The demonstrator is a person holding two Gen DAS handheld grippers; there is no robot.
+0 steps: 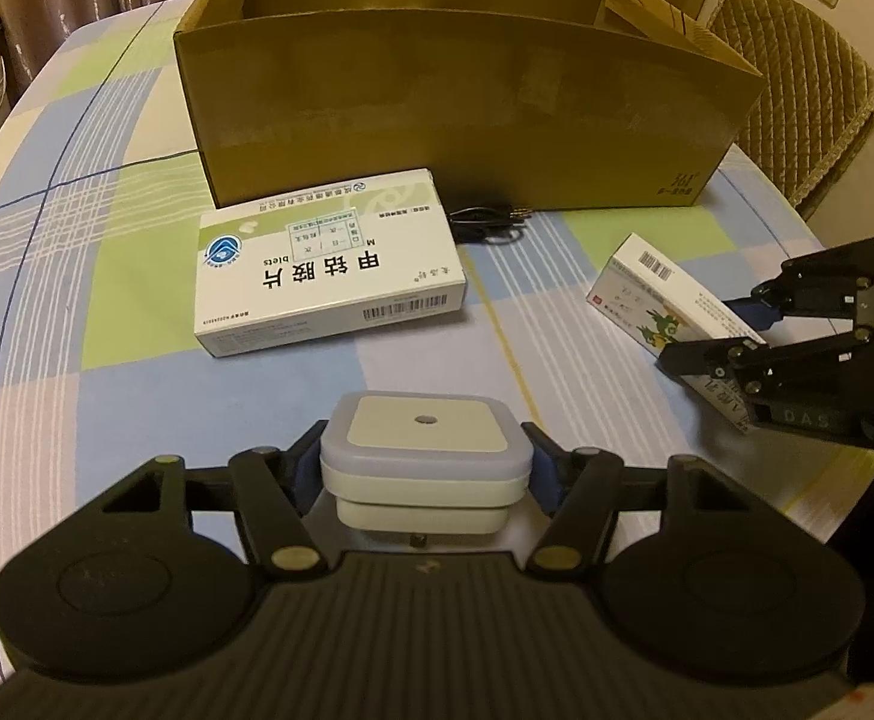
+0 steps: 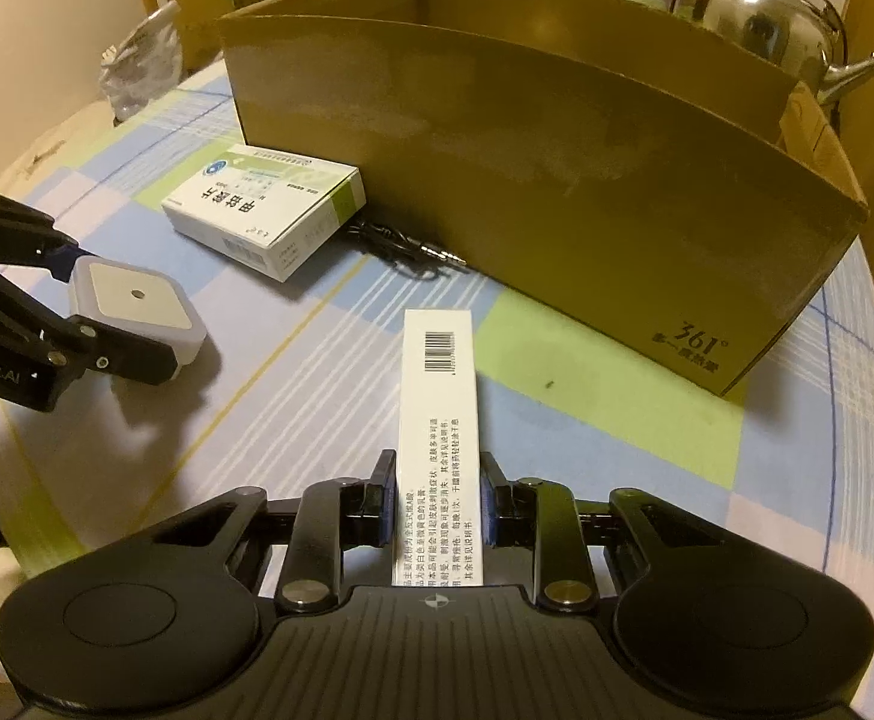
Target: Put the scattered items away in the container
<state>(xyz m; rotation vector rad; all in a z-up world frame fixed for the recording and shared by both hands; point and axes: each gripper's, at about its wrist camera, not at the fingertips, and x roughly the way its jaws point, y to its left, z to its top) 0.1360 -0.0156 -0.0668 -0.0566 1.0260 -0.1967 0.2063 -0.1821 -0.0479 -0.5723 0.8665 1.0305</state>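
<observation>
Where the box is: the big cardboard box (image 2: 533,180) sits at 12 o'clock from both grippers, across the checked tablecloth (image 2: 617,450). Its top is open and its long side faces them.

Right gripper: the right gripper (image 2: 437,498) has the thin white packet (image 2: 437,396) between its pads, one pad on each long side. The jaws are narrow and they hold it.

Which way the packet points: its long side runs straight ahead, toward 12 o'clock, at the box wall. The far end with the bar code is near the box but not touching it.

Left gripper: the left gripper (image 1: 425,468) has the little white night light (image 1: 425,450) between its fingers, about half open. The pads sit against its two sides, so I think it holds it.

Who is nearer: from these views I cannot tell which hand is closer to the box. Both look about the same.

Still on the table: the big white medicine box (image 1: 329,264) lies flat at 11 o'clock from the left gripper, right by the box wall. A black cable (image 1: 488,222) is curled just behind it, against the wall.

Next move, I think: both things must go up and over the near wall, then down inside.
</observation>
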